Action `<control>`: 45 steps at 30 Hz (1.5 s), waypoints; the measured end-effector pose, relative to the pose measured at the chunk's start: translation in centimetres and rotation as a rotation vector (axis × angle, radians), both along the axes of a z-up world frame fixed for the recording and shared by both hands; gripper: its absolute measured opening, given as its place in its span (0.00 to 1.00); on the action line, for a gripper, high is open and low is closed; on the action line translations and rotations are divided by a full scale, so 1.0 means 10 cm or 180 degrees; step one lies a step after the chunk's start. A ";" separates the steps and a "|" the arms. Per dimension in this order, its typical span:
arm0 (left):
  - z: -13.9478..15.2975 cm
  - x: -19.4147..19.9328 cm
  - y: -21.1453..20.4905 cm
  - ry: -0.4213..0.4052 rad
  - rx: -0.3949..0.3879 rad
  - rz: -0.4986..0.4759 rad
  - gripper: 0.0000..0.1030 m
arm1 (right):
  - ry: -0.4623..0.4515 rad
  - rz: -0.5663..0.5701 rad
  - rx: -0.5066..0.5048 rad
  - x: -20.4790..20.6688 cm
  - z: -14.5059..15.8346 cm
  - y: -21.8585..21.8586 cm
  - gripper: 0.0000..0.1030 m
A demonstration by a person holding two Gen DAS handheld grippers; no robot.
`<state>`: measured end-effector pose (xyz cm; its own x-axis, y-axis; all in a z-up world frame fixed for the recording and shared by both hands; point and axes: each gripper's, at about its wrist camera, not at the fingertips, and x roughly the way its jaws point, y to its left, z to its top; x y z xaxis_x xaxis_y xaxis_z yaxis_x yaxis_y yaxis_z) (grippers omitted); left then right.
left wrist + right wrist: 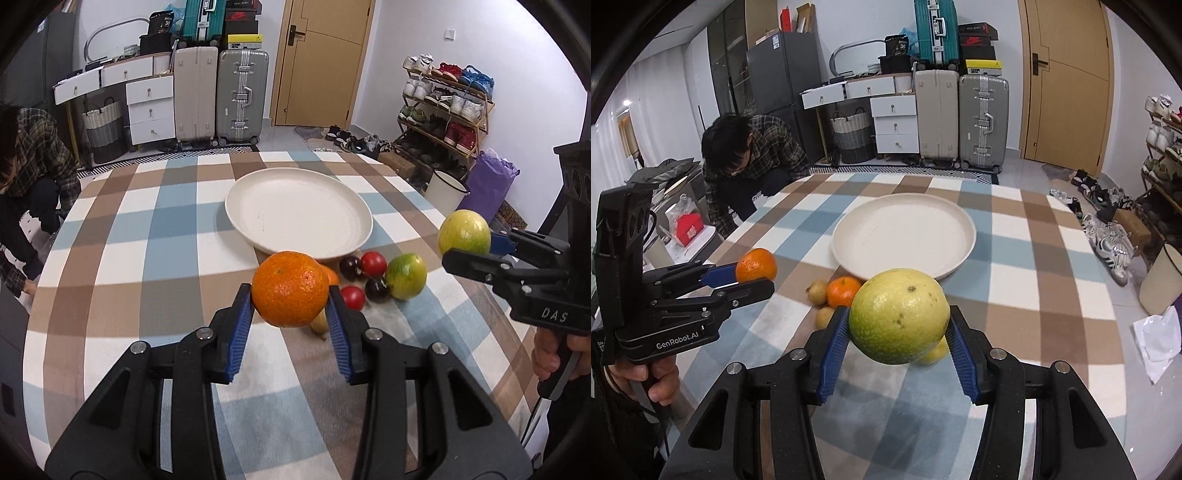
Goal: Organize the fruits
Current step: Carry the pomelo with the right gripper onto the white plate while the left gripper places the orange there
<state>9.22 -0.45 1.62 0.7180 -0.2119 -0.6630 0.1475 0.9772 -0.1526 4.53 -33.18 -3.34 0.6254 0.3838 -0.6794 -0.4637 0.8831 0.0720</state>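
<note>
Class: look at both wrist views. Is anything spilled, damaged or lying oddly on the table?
Nothing stands out. The left gripper holds an orange, the right gripper a yellow-green citrus; the plate lies flat and bare.

Bright even indoor light, fisheye-bent edges

matt cream plate (295, 218) on soft checked cloth (147, 240); held orange (290, 288) has dimpled skin.

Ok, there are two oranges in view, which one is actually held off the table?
The larger orange, clamped between the left gripper's blue pads and lifted clear of the cloth. The smaller orange lies on the tablecloth near the plate, untouched.
</note>
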 end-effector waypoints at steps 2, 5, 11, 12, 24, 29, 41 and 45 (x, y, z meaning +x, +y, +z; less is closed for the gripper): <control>0.02 0.09 -0.02 -0.0016 0.0016 0.0002 0.35 | 0.0022 -0.0074 0.0036 0.12 0.02 -0.05 0.51; 0.01 0.25 -0.06 0.0002 0.0050 0.0011 0.35 | 0.0050 -0.0144 0.0092 0.28 0.04 -0.09 0.51; -0.05 0.60 -0.14 0.0063 0.0124 -0.0004 0.35 | 0.0121 -0.0121 0.0100 0.58 0.05 -0.06 0.51; -0.08 0.67 -0.15 0.0085 0.0120 0.0000 0.35 | 0.0133 -0.0114 0.0085 0.63 0.04 -0.05 0.51; -0.38 1.22 -0.17 0.0283 0.0158 0.0047 0.35 | 0.0416 -0.0116 0.0076 1.19 -0.24 0.13 0.51; -0.49 1.35 -0.17 0.0343 0.0194 0.0040 0.36 | 0.0537 -0.0098 0.0002 1.31 -0.45 0.26 0.51; -0.42 1.26 -0.17 0.0275 0.0279 0.0029 0.42 | 0.0385 -0.0109 0.0002 1.22 -0.40 0.29 0.68; -0.34 1.10 -0.13 0.0203 0.0278 0.0110 0.80 | 0.0328 -0.0111 -0.0017 1.10 -0.34 0.20 0.82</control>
<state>20.19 -1.71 -1.78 0.6797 -0.1272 -0.7224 0.1062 0.9915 -0.0746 15.49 -31.18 -6.69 0.5651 0.3593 -0.7427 -0.4230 0.8991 0.1131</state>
